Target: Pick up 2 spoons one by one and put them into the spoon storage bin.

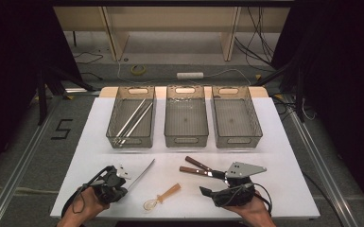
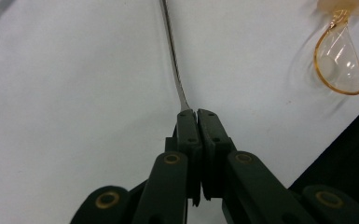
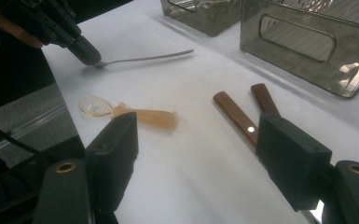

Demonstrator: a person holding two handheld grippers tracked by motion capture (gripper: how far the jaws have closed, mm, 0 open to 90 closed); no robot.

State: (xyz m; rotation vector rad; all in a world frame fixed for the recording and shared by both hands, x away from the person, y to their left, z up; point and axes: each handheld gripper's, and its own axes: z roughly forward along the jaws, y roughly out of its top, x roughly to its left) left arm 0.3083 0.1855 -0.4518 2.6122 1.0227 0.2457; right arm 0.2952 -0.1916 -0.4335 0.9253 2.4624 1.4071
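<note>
On the white tabletop (image 1: 283, 156), left tool (image 2: 196, 113) is clamped on the end of a slim silver metal utensil (image 2: 172, 51) lying flat. Right tool (image 3: 196, 140) gapes wide, holding nothing, over two brown-handled knives (image 3: 242, 114). Amber plastic spoon (image 1: 163, 196) sits between them.

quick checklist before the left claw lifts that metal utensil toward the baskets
1. Left claw shut on the metal utensil: ok.
2. Hold is at the utensil's very end, so it may swing: not ok.
3. Right claw open, holding nothing: ok.
4. Plastic spoon apart from the utensil: ok.
5. Left basket already holds long metal pieces, with room left: ok.
6. Which kind of utensil it is: cannot tell.
</note>
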